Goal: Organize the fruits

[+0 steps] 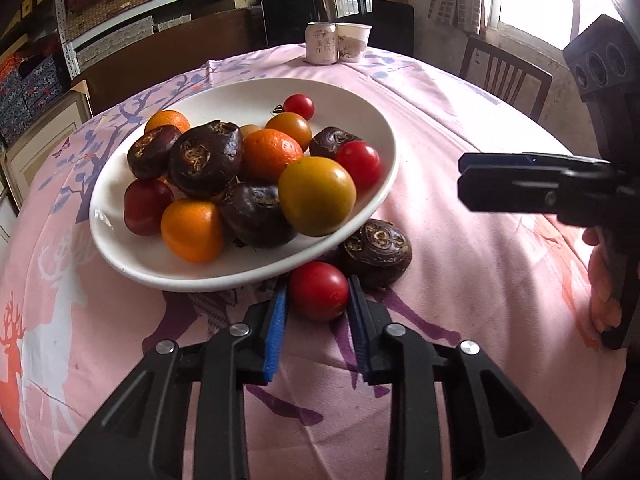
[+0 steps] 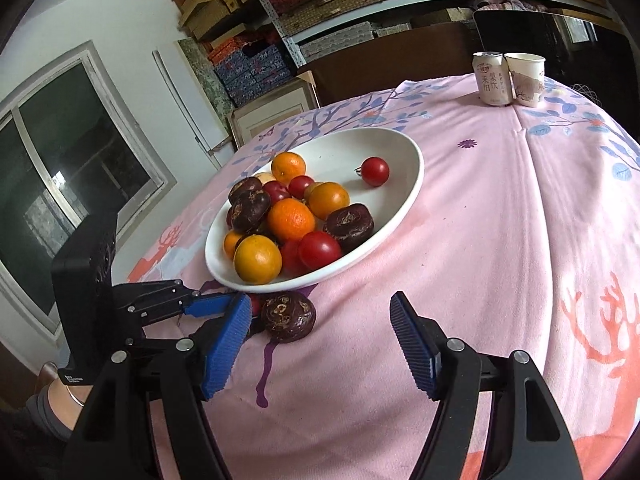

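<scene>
A white plate (image 1: 120, 224) holds several oranges, red tomatoes and dark water chestnuts; it also shows in the right wrist view (image 2: 408, 160). A red tomato (image 1: 319, 290) lies on the cloth just in front of the plate, between the fingers of my left gripper (image 1: 318, 300), which look closed against its sides. A dark water chestnut (image 1: 376, 252) lies beside it on the cloth (image 2: 289, 316). My right gripper (image 2: 320, 332) is open and empty, above the cloth near the chestnut; it shows side-on in the left wrist view (image 1: 464, 180).
A drink can (image 1: 320, 43) and a paper cup (image 1: 354, 42) stand at the table's far edge. The table has a pink patterned cloth (image 2: 520, 220). A wooden chair (image 1: 504, 74) stands at the far right. Shelves with boxes line the back wall.
</scene>
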Demonstrator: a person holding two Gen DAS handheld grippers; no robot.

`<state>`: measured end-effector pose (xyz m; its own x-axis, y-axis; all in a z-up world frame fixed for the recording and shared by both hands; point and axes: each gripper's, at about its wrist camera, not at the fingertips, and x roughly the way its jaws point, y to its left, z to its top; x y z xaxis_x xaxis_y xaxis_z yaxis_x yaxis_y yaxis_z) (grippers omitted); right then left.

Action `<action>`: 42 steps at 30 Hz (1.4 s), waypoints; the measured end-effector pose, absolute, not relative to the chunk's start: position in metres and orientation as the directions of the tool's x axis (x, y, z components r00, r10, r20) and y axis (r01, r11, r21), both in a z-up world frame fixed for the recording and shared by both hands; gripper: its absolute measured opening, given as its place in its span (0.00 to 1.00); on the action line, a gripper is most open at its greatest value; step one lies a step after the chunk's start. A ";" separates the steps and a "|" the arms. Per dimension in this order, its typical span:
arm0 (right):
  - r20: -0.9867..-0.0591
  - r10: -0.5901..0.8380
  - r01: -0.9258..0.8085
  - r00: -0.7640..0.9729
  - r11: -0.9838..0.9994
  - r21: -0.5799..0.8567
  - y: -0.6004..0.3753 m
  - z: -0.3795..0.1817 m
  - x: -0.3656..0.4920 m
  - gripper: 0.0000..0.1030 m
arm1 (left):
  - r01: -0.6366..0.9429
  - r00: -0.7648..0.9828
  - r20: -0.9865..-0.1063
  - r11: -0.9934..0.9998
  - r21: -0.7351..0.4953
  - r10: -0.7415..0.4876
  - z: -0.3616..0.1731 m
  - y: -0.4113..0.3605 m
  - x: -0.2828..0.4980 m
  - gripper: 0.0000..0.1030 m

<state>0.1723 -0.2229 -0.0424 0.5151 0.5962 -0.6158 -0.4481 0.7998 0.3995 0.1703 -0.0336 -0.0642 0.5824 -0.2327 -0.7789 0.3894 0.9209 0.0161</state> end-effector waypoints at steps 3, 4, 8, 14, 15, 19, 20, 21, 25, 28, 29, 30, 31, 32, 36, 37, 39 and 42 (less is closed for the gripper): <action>-0.650 0.580 -0.495 0.491 0.800 0.339 -0.207 -0.041 0.166 0.70 | 0.375 0.592 -0.750 0.925 -0.067 -0.294 -0.052 -0.016 0.165 0.26; -0.676 0.566 -0.521 0.473 0.798 0.304 -0.197 -0.042 0.164 0.70 | 0.371 0.611 -0.723 0.923 -0.101 -0.324 -0.044 -0.008 0.160 0.26; -0.742 0.489 -0.591 0.459 0.792 0.157 -0.160 -0.049 0.158 0.69 | 0.328 0.678 -0.648 0.932 -0.156 -0.347 -0.025 0.022 0.153 0.26; -0.801 0.420 -0.574 0.428 0.810 0.118 -0.133 -0.061 0.177 0.42 | 0.275 0.697 -0.639 0.944 -0.180 -0.325 -0.022 0.037 0.159 0.26; -0.798 0.421 -0.573 0.431 0.811 0.118 -0.133 -0.060 0.176 0.41 | 0.277 0.696 -0.640 0.944 -0.180 -0.326 -0.022 0.037 0.159 0.26; -0.775 0.482 -0.598 0.409 0.783 0.172 -0.138 -0.054 0.165 0.41 | 0.276 0.694 -0.641 0.943 -0.184 -0.328 -0.024 0.037 0.158 0.26; -0.768 0.500 -0.598 0.401 0.778 0.194 -0.142 -0.051 0.162 0.41 | 0.277 0.690 -0.638 0.939 -0.204 -0.342 -0.023 0.039 0.158 0.26; -0.758 0.520 -0.594 0.393 0.773 0.222 -0.148 -0.046 0.160 0.41 | 0.275 0.692 -0.633 0.938 -0.213 -0.347 -0.022 0.040 0.157 0.26; -0.696 0.596 -0.584 0.399 0.751 0.308 -0.176 -0.015 0.170 0.41 | 0.289 0.720 -0.594 0.933 -0.214 -0.359 -0.004 0.035 0.158 0.26; -0.665 0.600 -0.553 0.444 0.768 0.323 -0.186 0.008 0.198 0.41 | 0.294 0.718 -0.606 0.938 -0.183 -0.343 0.013 0.024 0.179 0.26; -0.656 0.604 -0.546 0.453 0.770 0.331 -0.187 0.015 0.210 0.41 | 0.290 0.725 -0.608 0.944 -0.159 -0.325 0.019 0.020 0.188 0.26; -0.649 0.602 -0.533 0.465 0.776 0.338 -0.186 0.020 0.223 0.41 | 0.280 0.729 -0.612 0.949 -0.143 -0.307 0.024 0.018 0.201 0.26; -0.642 0.598 -0.518 0.480 0.784 0.343 -0.185 0.024 0.234 0.41 | 0.272 0.728 -0.616 0.951 -0.145 -0.302 0.027 0.017 0.211 0.26; -0.638 0.595 -0.507 0.489 0.789 0.347 -0.182 0.026 0.246 0.41 | 0.252 0.732 -0.618 0.957 -0.145 -0.287 0.030 0.018 0.225 0.26; -0.632 0.584 -0.437 0.509 0.808 0.394 -0.176 0.022 0.283 0.68 | 0.177 0.725 -0.651 0.974 -0.139 -0.225 0.025 0.022 0.266 0.59; -0.637 0.570 -0.417 0.519 0.819 0.394 -0.175 0.020 0.288 0.72 | 0.151 0.722 -0.662 0.980 -0.132 -0.200 0.023 0.024 0.270 0.76; -0.627 0.571 -0.407 0.530 0.820 0.403 -0.179 0.021 0.285 0.76 | 0.121 0.729 -0.660 0.983 -0.136 -0.181 0.023 0.027 0.266 0.83; -0.624 0.551 -0.406 0.554 0.833 0.375 -0.189 0.024 0.262 0.92 | 0.092 0.739 -0.654 0.987 -0.134 -0.158 0.023 0.032 0.240 0.95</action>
<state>0.2621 -0.1893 0.0241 0.5540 0.5509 -0.6242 -0.4060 0.8333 0.3751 0.2396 0.0318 0.0234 0.7393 -0.1581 -0.6545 0.0923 0.9867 -0.1341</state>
